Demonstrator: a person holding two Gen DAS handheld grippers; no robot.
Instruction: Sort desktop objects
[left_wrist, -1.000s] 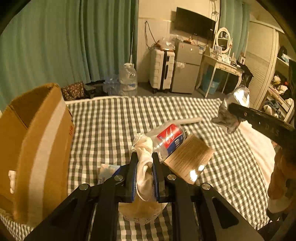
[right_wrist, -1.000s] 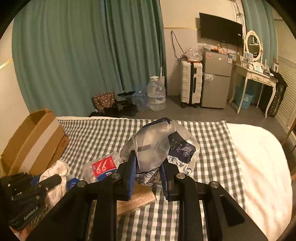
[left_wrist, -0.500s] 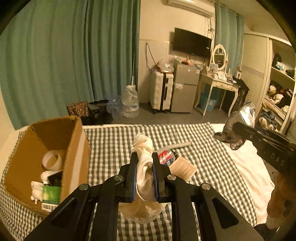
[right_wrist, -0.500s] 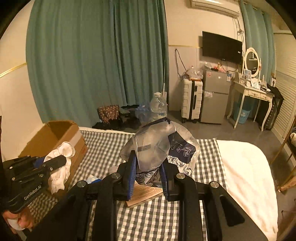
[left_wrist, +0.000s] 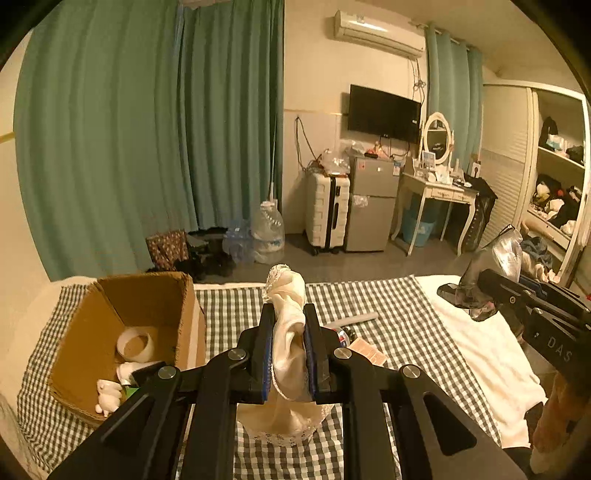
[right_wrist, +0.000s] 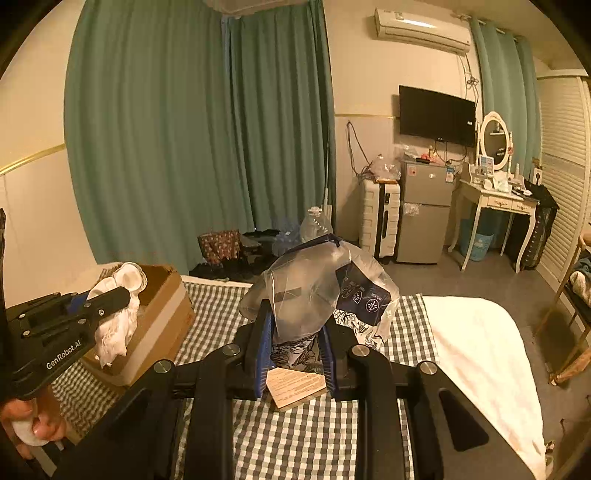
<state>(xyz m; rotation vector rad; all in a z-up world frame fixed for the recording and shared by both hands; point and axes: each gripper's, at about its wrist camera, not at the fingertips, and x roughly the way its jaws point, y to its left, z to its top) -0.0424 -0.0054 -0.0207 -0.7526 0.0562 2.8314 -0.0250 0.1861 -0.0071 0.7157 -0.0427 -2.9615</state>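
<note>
My left gripper (left_wrist: 289, 339) is shut on a cream lace-edged cloth (left_wrist: 286, 332), held high above the checked bedcover (left_wrist: 399, 314). To its left stands an open cardboard box (left_wrist: 147, 295) holding a tape roll (left_wrist: 135, 345) and small white items. My right gripper (right_wrist: 295, 332) is shut on a clear plastic bag (right_wrist: 306, 295) with a dark blue label and floral contents. The same bag (left_wrist: 506, 254) and right gripper show at the right of the left wrist view. In the right wrist view the left gripper (right_wrist: 110, 299) and cloth (right_wrist: 114, 328) hang beside the box (right_wrist: 162, 325).
On the bedcover lie a brown printed card (right_wrist: 295, 387), a plastic bottle with a red label (left_wrist: 343, 334) and a grey tube (left_wrist: 360, 317). A white blanket (right_wrist: 480, 350) covers the bed's right side. Beyond are curtains, a suitcase, a fridge and a dressing table.
Both grippers have risen and drawn back from the bed with their loads. The box's inside has come into view on the left, and the bottle and card look smaller and lower.
</note>
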